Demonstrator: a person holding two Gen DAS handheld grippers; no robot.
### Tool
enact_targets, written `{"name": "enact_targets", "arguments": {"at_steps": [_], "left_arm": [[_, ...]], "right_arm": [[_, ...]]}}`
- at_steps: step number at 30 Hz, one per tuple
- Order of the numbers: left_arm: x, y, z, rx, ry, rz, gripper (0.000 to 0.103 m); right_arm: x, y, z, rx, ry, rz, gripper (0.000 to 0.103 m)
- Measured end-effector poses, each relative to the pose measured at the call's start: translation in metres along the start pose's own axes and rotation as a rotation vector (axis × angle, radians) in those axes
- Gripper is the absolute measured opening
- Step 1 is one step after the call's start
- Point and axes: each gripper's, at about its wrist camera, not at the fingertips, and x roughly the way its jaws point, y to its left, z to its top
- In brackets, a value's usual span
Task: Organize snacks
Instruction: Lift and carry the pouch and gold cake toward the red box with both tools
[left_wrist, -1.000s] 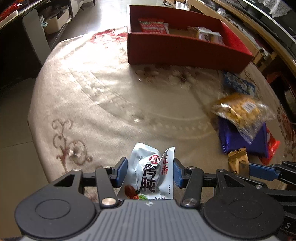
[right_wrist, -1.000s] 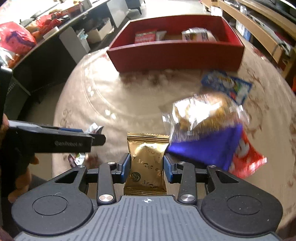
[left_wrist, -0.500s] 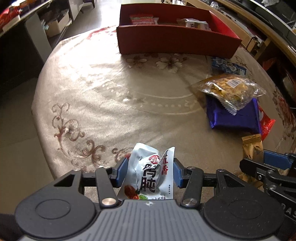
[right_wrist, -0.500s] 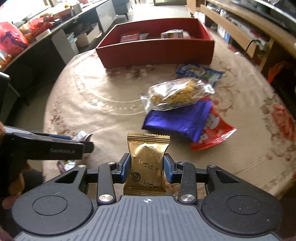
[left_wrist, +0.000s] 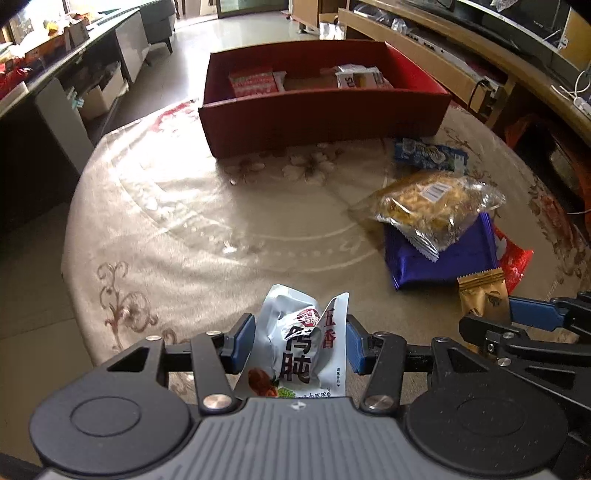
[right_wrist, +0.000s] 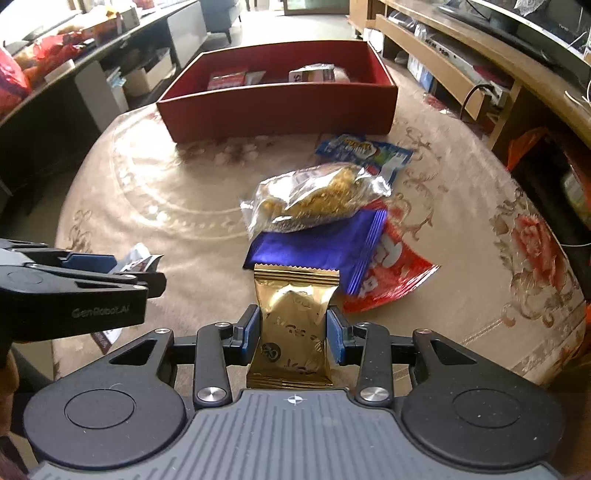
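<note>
Gripping 2 snacks: left gripper (left_wrist: 300, 345) silver packet (left_wrist: 301, 350), right gripper (right_wrist: 293, 334) gold, possibly foil, packet (right_wrist: 293, 332).

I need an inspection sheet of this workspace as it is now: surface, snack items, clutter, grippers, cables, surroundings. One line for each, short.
Surface: round table under a beige flowered cloth.
Job's things: red box at the far side, a few packets inside; on the cloth a clear bag lies over a purple packet, which overlaps a red packet; blue packet near the box.
Clutter: nothing seen on the table besides snacks.
Grippers: left gripper shut on a white packet; right gripper shut on a gold packet.
Cables: white cords on the right-hand shelf.
Surroundings: wooden shelving right, crowded counter left.
</note>
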Motion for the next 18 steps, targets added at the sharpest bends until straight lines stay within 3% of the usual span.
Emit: {"name": "enact_targets", "arguments": {"at_steps": [18], "left_arm": [[-0.009,0.001,0.060,-0.047,-0.101,0.029,0.050]], "right_arm": [[-0.012,-0.005,0.051,0.025,-0.127,-0.002,0.046]]}}
